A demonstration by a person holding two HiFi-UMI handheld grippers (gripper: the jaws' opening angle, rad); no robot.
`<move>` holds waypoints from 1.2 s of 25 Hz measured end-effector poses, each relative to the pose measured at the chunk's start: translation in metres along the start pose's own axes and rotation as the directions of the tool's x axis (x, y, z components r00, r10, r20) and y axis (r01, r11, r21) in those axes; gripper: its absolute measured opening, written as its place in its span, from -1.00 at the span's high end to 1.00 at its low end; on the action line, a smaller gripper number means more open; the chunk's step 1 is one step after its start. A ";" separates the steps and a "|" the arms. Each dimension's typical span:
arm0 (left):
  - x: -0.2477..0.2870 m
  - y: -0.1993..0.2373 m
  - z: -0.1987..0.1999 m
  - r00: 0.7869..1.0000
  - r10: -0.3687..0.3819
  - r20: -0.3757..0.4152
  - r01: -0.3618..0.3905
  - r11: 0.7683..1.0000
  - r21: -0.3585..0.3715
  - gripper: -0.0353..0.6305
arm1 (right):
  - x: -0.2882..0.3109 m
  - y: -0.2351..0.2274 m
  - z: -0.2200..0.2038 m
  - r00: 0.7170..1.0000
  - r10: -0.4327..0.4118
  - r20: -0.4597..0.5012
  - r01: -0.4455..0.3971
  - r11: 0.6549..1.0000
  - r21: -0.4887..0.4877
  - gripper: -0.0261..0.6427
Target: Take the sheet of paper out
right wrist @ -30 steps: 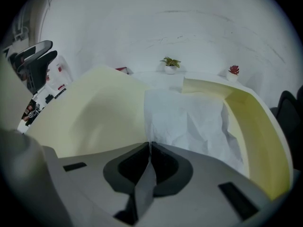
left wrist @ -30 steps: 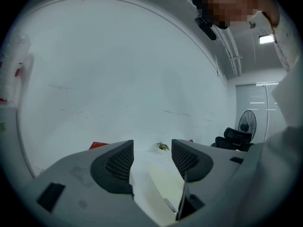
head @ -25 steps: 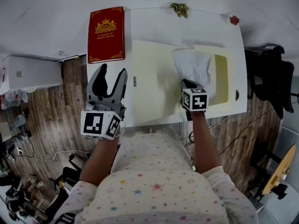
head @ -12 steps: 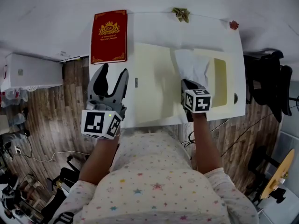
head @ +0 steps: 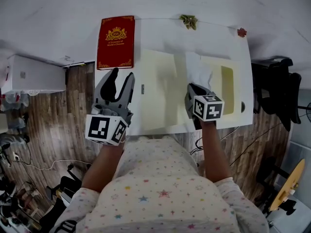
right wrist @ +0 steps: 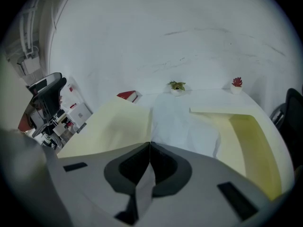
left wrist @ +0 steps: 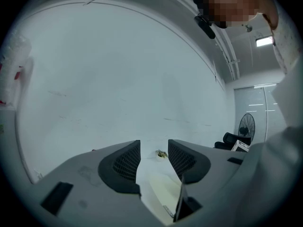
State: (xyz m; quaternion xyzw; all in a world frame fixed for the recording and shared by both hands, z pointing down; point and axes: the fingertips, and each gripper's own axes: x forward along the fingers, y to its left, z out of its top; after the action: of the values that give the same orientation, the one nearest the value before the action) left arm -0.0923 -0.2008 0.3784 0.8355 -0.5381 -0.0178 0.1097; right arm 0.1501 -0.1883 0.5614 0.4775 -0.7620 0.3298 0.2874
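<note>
- Nearest is the person's star-printed top (head: 155, 193), with an arm reaching out to each gripper.
- The left gripper (head: 121, 76) is at the near left corner of the white table (head: 160, 30). Its jaws (left wrist: 154, 155) stand fairly wide and have just been closing a little. Nothing is between them; only the table shows through the gap.
- The right gripper (head: 193, 92) is at the near right, tilted downward. Its jaws (right wrist: 150, 145) are pinched together on the near edge of the sheet of paper (head: 200, 72).
- The white, slightly crumpled sheet (right wrist: 182, 122) spreads from the jaws toward the far side. It lies over the middle of the open cream folder (head: 158, 96), between the left flap (right wrist: 109, 122) and the right pocket.
- The folder lies on the table, taking up most of its middle.
- At the far left, a red book (head: 115, 41) with a gold crest lies flat, just beside the folder's far left corner.
- At the far edge stands a small green plant (head: 188, 20), with a small red plant (head: 241, 32) at the far right corner.
</note>
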 end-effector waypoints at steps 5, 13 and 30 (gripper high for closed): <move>0.001 -0.007 0.006 1.000 -0.022 0.015 0.022 1.000 -0.003 0.49 | -0.009 0.004 0.009 1.000 0.010 0.023 -0.010 1.000 -0.012 0.91; 0.002 -0.020 0.016 0.998 -0.052 0.037 0.052 0.999 0.004 0.67 | -0.023 0.009 0.022 0.998 0.025 0.057 -0.023 0.999 -0.036 0.91; -0.010 -0.030 0.033 0.996 -0.072 0.054 0.071 0.997 0.010 0.80 | -0.060 0.036 0.063 0.985 0.042 0.168 -0.019 0.991 -0.134 0.92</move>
State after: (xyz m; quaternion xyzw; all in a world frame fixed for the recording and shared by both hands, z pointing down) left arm -0.0746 -0.1855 0.3396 0.8539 -0.5107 -0.0421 0.0910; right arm 0.1321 -0.1934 0.4695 0.4722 -0.8111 0.2410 0.2473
